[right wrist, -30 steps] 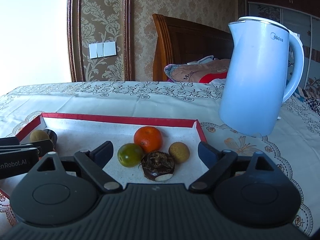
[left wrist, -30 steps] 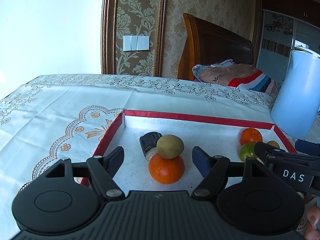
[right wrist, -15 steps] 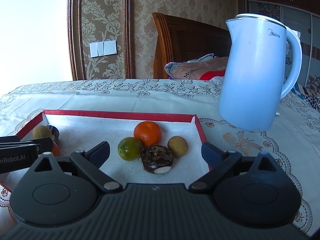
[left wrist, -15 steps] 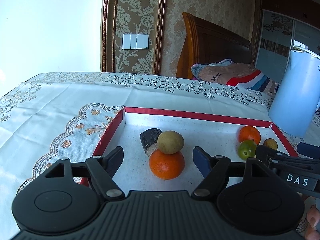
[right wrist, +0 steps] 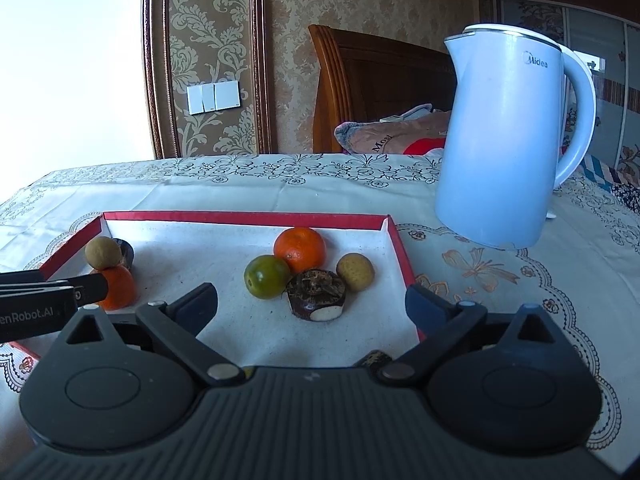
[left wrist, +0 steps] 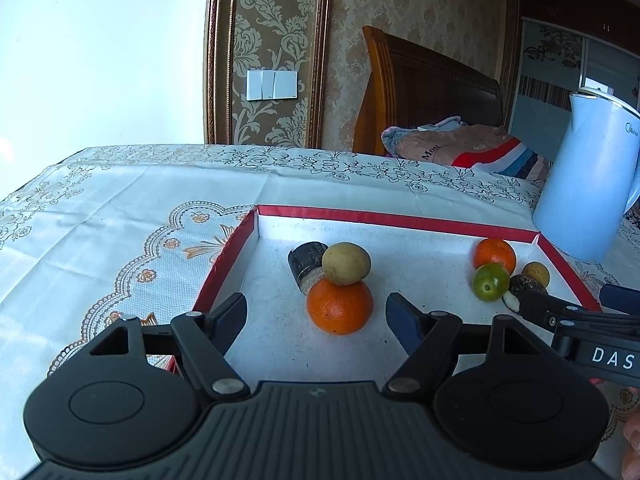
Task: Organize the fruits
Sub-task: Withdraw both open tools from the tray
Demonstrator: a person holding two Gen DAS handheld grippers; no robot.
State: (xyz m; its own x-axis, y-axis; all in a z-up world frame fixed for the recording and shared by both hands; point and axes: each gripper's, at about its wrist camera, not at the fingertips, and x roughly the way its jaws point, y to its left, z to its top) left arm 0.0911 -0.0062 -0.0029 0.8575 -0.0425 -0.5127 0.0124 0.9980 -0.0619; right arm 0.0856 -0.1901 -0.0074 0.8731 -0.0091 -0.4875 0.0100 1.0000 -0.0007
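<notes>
Seven fruits are sitting in the red-rimmed white tray [right wrist: 248, 218], in two clusters: a big orange [left wrist: 340, 306] group left, a green citrus [right wrist: 267, 277] group right. The left gripper [left wrist: 316, 318] is hanging half-open and empty before the orange, while the right gripper [right wrist: 312, 304] is opening wide, gripping nothing. The sorting is looking nearly finished to me.

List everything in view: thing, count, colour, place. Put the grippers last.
tray: one, red rim, white floor, on the table.
oranges: two, orange, one in each cluster.
green fruit: one, right cluster.
tan round fruits: two, one per cluster.
dark brown pieces: two, one per cluster.
kettle: one, pale blue, right of the tray.
tablecloth: one, white, patterned.
left gripper: black, open, before the left cluster.
right gripper: black, jaws opening, nothing gripped.
</notes>
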